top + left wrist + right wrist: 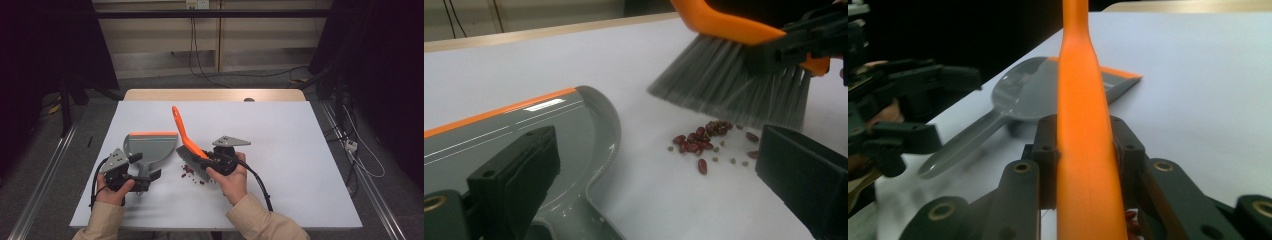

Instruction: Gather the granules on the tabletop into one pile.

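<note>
right gripper [204, 159]: pinching orange brush [186, 138] over beans [698, 142] | left gripper [148, 178]: spread around handle of grey dustpan [150, 146], left of beans | white tabletop [280, 145]

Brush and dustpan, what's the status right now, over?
Right gripper clamped on orange brush. Left gripper open around dustpan handle. Beans loose beside pan. Nothing in the way.

Brush [734, 85]: handle cut off by the top edge in left gripper view, bristles blurred. Dustpan [549, 145]: cut off at the left and bottom edges, partly behind a black jaw. Beans [704, 140]: the small greenish ones beside the red are too small to identify.
</note>
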Demonstrator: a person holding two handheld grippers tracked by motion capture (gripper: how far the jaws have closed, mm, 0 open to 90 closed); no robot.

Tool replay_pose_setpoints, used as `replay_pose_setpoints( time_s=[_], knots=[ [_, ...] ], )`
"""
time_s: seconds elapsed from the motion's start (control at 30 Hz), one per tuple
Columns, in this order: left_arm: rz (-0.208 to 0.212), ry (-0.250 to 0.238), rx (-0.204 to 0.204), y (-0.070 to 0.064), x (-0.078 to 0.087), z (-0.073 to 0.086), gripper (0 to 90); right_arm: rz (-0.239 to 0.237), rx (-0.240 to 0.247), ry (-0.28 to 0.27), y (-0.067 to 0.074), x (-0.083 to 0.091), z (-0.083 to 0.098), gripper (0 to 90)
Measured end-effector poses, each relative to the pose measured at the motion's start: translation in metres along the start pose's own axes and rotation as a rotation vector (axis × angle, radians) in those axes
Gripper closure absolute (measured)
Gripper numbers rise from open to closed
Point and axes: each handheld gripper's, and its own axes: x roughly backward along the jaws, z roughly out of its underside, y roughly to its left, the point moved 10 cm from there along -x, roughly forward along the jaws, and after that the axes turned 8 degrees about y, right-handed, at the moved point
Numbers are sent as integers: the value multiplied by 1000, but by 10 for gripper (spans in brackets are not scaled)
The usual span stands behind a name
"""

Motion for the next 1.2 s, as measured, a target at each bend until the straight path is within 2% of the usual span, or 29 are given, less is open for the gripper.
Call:
replay_pose_setpoints(
  time_s=[0.03, 0.33, 0.43, 0.53, 0.6, 0.67, 0.73, 0.77, 1.2],
  knots=[
    [1, 0, -2, 0, 0, 0, 40, -15, -2, 4, 3, -1, 2, 710],
    [2, -4, -3, -1, 0, -1, 40, -53, -52, 52, 22, -13, 15, 710],
    [1, -2, -4, 0, 0, -1, 40, -51, -64, 67, 24, -20, 21, 710],
    [-1, -1, -4, 0, 0, -1, 40, -56, -101, 82, 25, -29, 25, 710],
    [0, -6, -3, 0, 0, -1, 40, -27, -111, 95, 21, -36, 27, 710],
    [0, -6, -4, 0, 0, -2, 40, 23, -103, 100, 14, -41, 27, 710],
    [-1, -7, -4, 1, 1, -2, 40, 43, -139, 113, 7, -42, 27, 711],
    [-2, -8, -3, 1, 1, -2, 40, 60, -140, 119, 4, -42, 28, 710],
    [-2, -3, -9, 0, 0, -1, 40, 125, -210, 125, -14, -28, 37, 703]
  ],
)
